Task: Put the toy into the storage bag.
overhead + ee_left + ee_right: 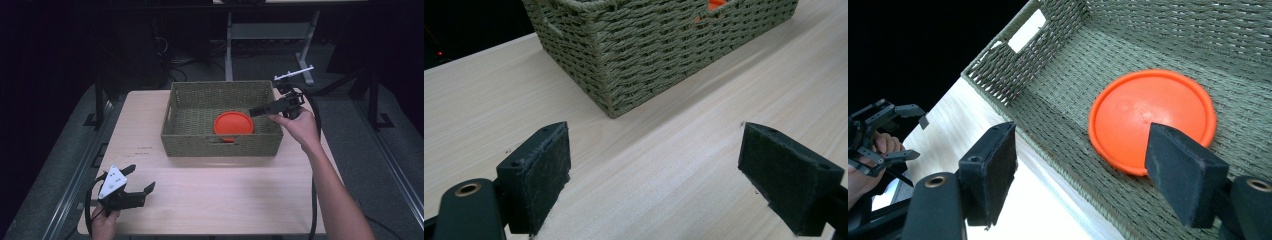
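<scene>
The right tool (260, 111) is held above the right edge of the woven basket (220, 145), with its tip directed into the basket. Its two jaws are seen standing wide apart in the right gripper view, and nothing is gripped between them. The orange plate (1152, 119) is lying flat on the basket floor, just ahead of this tool and below it; one pad (1178, 170) is seen in front of the plate edge, but it cannot be told that the plate is touched. In the high view the plate (233, 123) is placed near the front wall of the basket, slightly left of the tool tip.

The left tool (142, 182) is held low over the near left corner of the bench (225, 190), well apart from the basket. Its jaws are also spread open and empty, and only the bare wood of the bench (659, 170) is seen between them. The basket corner (634, 65) is located ahead of this tool
</scene>
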`<state>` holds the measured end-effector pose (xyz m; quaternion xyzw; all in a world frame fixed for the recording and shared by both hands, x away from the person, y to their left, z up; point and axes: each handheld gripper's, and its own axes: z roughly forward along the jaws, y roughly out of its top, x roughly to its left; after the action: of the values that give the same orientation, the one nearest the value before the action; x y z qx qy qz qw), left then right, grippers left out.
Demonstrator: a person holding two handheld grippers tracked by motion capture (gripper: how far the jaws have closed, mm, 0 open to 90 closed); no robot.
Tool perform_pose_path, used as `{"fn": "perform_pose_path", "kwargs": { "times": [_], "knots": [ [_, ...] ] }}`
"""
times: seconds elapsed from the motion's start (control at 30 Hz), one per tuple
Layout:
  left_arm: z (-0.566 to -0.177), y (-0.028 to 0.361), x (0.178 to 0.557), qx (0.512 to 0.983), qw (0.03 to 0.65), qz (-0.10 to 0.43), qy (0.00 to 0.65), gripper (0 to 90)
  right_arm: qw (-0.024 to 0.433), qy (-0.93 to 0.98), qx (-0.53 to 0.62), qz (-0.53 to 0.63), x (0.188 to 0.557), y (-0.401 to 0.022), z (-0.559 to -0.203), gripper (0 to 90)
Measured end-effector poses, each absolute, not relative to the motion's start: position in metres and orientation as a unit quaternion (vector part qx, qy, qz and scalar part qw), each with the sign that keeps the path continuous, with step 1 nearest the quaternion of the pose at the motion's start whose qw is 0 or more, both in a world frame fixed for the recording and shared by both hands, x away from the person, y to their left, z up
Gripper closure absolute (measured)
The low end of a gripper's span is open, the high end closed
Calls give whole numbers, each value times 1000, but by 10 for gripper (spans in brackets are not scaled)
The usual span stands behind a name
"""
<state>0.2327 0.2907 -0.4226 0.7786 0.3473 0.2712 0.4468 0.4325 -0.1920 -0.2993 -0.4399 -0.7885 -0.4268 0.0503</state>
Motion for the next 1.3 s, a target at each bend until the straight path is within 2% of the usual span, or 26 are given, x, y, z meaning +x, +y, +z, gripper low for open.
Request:
{"fn": "perform_pose_path", "kwargs": {
  "times": [1.3],
  "knots": [
    [-423,292,232,777,448,271,351,129,53,-799,-417,-431,390,-204,-314,277]
  ]
}}
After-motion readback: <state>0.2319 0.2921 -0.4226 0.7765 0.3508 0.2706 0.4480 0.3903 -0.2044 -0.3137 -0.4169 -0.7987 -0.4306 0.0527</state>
